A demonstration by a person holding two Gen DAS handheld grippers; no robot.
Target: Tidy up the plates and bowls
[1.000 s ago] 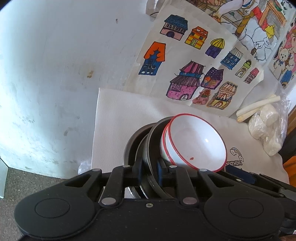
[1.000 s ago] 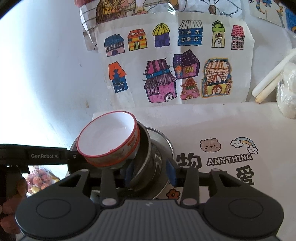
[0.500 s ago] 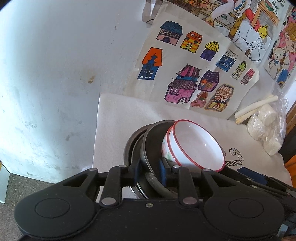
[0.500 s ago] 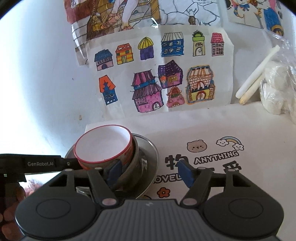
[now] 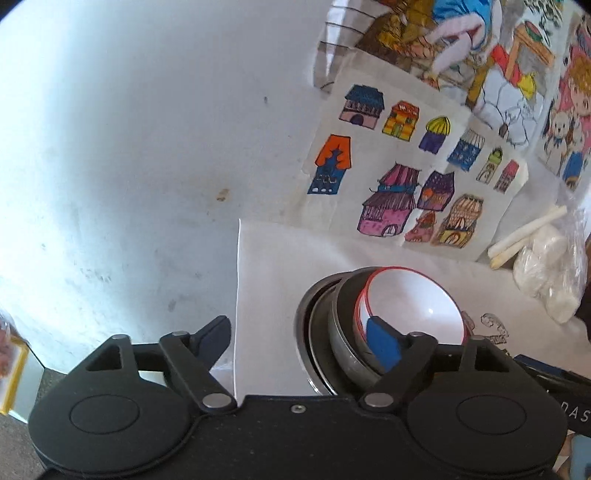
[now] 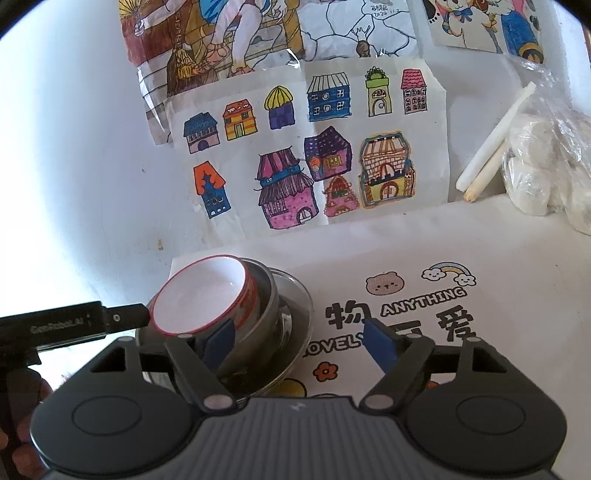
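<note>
The stack of bowls sits between both grippers; left gripper and right gripper have fingers opening, pressing on nothing; the left seems nearer.

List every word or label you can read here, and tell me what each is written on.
"ANYTHING": white cloth under the dishes, below a bear and rainbow.
"OVEL": same cloth, start hidden by the steel plate.
"物" and "爱": large black characters on the cloth.
"GenRobot.AI": the left gripper's black arm, faint.
"DAS": black part at the left view's right edge, cut off.
Handwriting on the top drawing: too small.
</note>
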